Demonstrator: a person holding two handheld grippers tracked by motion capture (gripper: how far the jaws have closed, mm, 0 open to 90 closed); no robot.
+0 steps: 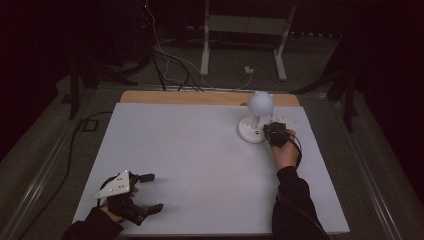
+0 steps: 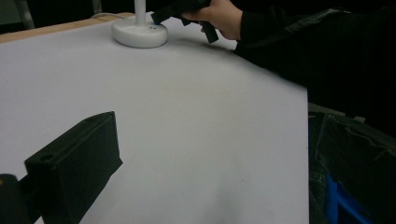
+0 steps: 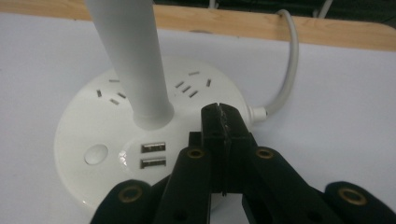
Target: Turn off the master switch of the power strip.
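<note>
Clenched right tongs [image 3: 223, 112] hover over the lamp base [image 3: 93, 154], the tips just above its rim beside the stem [image 3: 128, 60]. Left tongs [image 1: 145, 192] rest released, well apart on the tabletop [image 1: 200, 165]. Hard, glossy plastic, probably slippery and bottom-heavy; the stiff stem offers the surest hold.

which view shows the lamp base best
The right gripper view: the lamp base sits close, with sockets, two USB ports and a round button plain. The high view shows it small and dim, the left gripper view far off at the top edge.
</note>
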